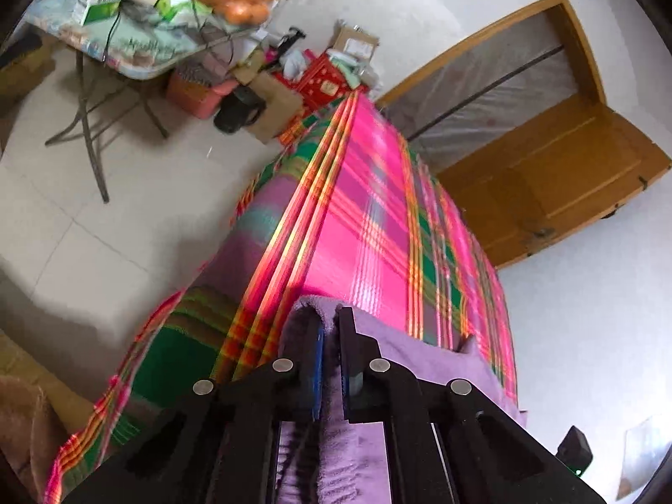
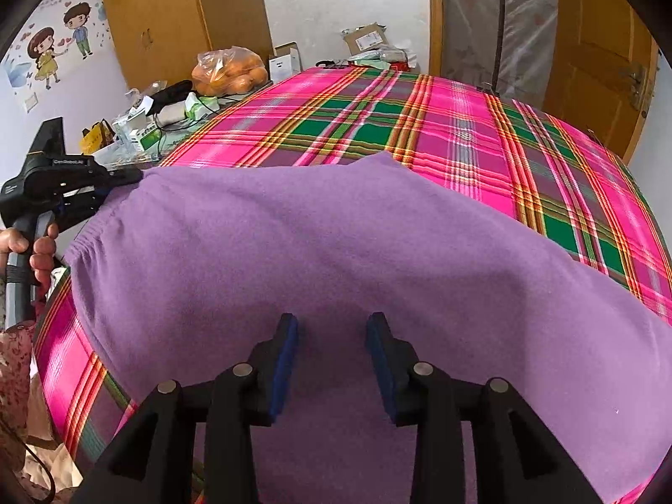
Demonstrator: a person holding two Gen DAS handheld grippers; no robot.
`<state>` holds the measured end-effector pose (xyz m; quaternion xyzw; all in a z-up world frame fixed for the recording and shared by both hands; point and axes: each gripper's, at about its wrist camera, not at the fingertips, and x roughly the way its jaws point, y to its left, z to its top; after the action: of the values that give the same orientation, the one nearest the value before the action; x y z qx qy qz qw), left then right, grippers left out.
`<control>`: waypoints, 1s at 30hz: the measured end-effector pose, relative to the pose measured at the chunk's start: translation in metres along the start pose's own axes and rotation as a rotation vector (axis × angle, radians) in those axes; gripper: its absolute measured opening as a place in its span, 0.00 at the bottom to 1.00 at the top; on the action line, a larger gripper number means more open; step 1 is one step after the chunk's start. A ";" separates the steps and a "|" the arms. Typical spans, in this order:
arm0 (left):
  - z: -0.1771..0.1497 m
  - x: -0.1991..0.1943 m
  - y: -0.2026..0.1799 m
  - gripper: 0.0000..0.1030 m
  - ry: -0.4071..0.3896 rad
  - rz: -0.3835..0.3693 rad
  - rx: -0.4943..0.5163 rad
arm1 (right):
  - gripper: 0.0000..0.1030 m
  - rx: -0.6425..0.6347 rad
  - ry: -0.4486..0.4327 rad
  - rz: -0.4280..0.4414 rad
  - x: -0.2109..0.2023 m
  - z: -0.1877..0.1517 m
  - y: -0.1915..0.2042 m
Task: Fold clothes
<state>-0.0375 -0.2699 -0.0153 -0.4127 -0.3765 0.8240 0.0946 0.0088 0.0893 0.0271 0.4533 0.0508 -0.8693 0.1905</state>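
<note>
Purple garment (image 2: pixel 336 252) on plaid bed (image 2: pixel 462 126); left tool (image 1: pixel 329 323) pinching its corner, right tool (image 2: pixel 332 327) spread above

Bed (image 2: pixel 462 134) (plaid cover): purple garment (image 2: pixel 336 252) spread flat.

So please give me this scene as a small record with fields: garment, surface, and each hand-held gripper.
garment: purple knit garment, spread on the bed
surface: pink and green plaid sheet
left hand-held gripper: shut on the garment's edge
right hand-held gripper: open above the garment, holding nothing
person: hand on the left gripper's handle
</note>
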 end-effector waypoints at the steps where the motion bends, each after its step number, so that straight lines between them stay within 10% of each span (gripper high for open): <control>1: 0.000 -0.001 0.002 0.06 0.009 0.000 -0.004 | 0.35 -0.004 -0.004 0.004 -0.001 0.000 0.002; 6: -0.014 -0.021 0.012 0.23 0.013 0.024 -0.024 | 0.35 -0.035 -0.023 0.052 -0.004 0.002 0.018; 20: -0.068 -0.086 0.040 0.24 -0.033 0.095 -0.097 | 0.35 -0.390 -0.080 0.318 0.008 0.015 0.171; 30: -0.088 -0.085 0.048 0.24 -0.002 0.030 -0.138 | 0.24 -0.442 -0.018 0.328 0.041 0.014 0.223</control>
<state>0.0906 -0.2956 -0.0306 -0.4231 -0.4264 0.7977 0.0532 0.0614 -0.1313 0.0210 0.3953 0.1636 -0.7986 0.4233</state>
